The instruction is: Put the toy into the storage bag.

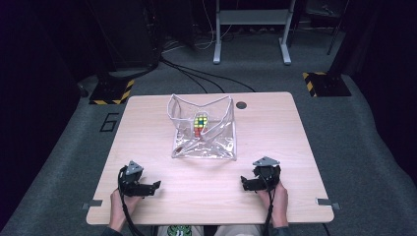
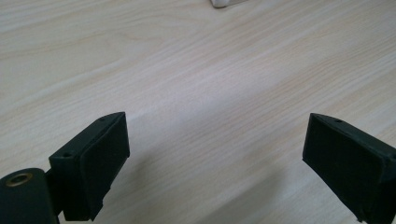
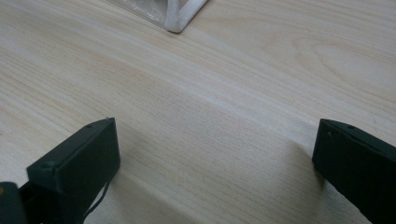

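"6" marking (image 1: 108,122) on floor; both hand-held grippers, left (image 1: 156,185) & right (image 1: 243,182), jaws wide, empty.

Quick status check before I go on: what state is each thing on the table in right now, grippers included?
Clear bag: open at the top, standing on the table, untouched.
Puzzle cube: inside the clear bag, colours scrambled.
Left gripper: open, jaws wide apart over bare wood, holding nothing.
Right gripper: open, jaws wide apart, holding nothing, short of the bag's near corner.
Table: cable hole near the far edge uncovered.
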A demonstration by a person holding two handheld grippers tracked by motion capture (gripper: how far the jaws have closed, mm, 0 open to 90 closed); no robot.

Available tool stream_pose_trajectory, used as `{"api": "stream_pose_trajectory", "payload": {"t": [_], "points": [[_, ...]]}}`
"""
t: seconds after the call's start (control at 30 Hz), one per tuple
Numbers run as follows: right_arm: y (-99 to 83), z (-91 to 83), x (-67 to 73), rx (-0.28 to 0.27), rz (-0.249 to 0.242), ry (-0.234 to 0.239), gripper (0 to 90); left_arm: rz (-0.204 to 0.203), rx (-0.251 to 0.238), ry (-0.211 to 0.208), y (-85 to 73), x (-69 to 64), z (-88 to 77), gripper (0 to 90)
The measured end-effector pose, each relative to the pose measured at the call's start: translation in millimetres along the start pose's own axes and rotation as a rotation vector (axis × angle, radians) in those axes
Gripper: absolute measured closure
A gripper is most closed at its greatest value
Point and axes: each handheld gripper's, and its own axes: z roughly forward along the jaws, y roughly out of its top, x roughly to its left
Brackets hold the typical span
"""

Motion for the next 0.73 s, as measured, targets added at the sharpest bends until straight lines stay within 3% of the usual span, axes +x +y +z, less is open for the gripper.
{"api": "stream_pose_trajectory", "payload": {"t": [0.13,0.23,0.3,0.47,0.73], "points": [[0.0,0.0,-0.1,0.0,-0.001,0.0,0.0,-0.005,-0.018,0.003,-8.9,5.1,-3.1,5.9],[0.0,0.0,-0.1,0.0,-0.001,0.0,0.0,-0.031,-0.028,0.008,-17.2,9.7,-3.8,4.7],[-0.1,0.0,-0.1,-0.001,-0.002,0.0,0.0,-0.025,-0.043,0.025,-21.7,10.8,-3.4,4.0],[-0.1,0.0,0.0,-0.001,-0.002,0.0,0.0,0.003,-0.024,0.064,-22.4,8.9,-2.7,3.1],[-0.2,-0.3,0.4,0.001,-0.005,-0.001,0.0,-0.003,-0.016,0.07,-19.7,9.1,0.4,0.4]]}}
